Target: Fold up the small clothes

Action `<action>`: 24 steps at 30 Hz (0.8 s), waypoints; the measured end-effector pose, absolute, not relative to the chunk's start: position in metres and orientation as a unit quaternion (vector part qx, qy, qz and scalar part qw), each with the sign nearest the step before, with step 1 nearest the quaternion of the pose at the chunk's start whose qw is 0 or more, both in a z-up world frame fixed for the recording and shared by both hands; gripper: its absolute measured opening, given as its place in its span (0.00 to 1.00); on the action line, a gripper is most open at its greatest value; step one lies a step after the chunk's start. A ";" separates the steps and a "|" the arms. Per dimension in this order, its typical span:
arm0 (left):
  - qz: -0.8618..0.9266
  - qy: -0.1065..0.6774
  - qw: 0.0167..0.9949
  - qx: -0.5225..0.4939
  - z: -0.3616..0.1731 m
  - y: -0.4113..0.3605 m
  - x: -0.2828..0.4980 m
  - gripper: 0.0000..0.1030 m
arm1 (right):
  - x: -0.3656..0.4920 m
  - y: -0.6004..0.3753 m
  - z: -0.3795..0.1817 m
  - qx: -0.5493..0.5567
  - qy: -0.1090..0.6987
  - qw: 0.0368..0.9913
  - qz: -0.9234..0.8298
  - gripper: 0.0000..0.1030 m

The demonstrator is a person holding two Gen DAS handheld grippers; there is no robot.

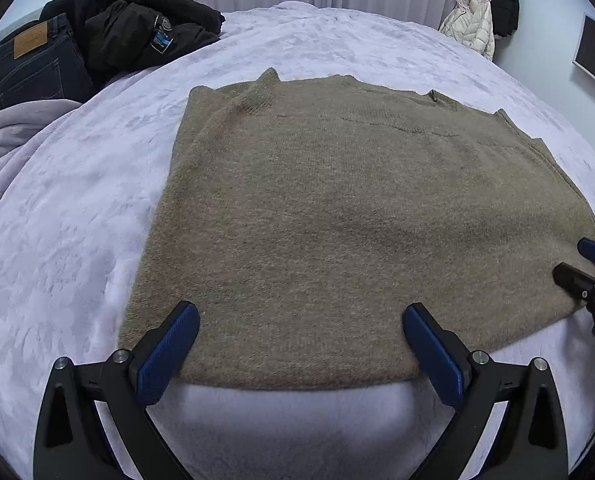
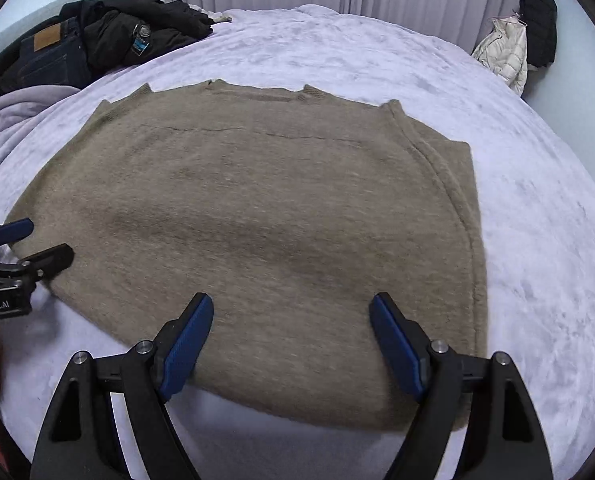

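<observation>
A tan knitted sweater (image 1: 337,220) (image 2: 257,220) lies flat on the bed, sleeves folded in, collar at the far side and hem nearest me. My left gripper (image 1: 301,314) stands open over the hem near the sweater's left corner, nothing between its blue pads. My right gripper (image 2: 291,306) is also open, over the hem toward the right corner, its pads apart and empty. Each gripper shows at the edge of the other's view: the right gripper (image 1: 577,258) at the right edge, the left gripper (image 2: 51,240) at the left edge.
A pale lilac fleece blanket (image 1: 77,220) covers the bed. Dark jeans (image 1: 33,64) and a black jacket (image 1: 137,28) are piled at the far left. A cream puffer coat (image 2: 505,54) and a dark garment hang at the far right wall. White curtains run along the back.
</observation>
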State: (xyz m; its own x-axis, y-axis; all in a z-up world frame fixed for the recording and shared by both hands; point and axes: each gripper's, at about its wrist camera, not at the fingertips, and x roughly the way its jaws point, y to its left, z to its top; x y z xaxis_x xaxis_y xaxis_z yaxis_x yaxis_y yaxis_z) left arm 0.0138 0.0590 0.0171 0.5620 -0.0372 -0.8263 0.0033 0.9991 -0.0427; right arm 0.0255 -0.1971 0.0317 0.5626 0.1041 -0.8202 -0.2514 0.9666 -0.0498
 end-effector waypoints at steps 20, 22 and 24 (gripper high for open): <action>-0.029 0.448 0.887 -0.110 0.044 0.092 0.042 1.00 | -0.005 -0.253 0.023 -0.029 0.402 0.909 0.105 0.84; -0.026 0.463 0.877 -0.126 0.040 0.090 0.074 1.00 | -0.004 -0.250 0.024 -0.038 0.404 0.908 0.103 0.85; -0.006 0.495 0.860 -0.119 0.030 0.084 0.103 1.00 | -0.004 -0.252 0.025 -0.033 0.407 0.907 0.105 0.85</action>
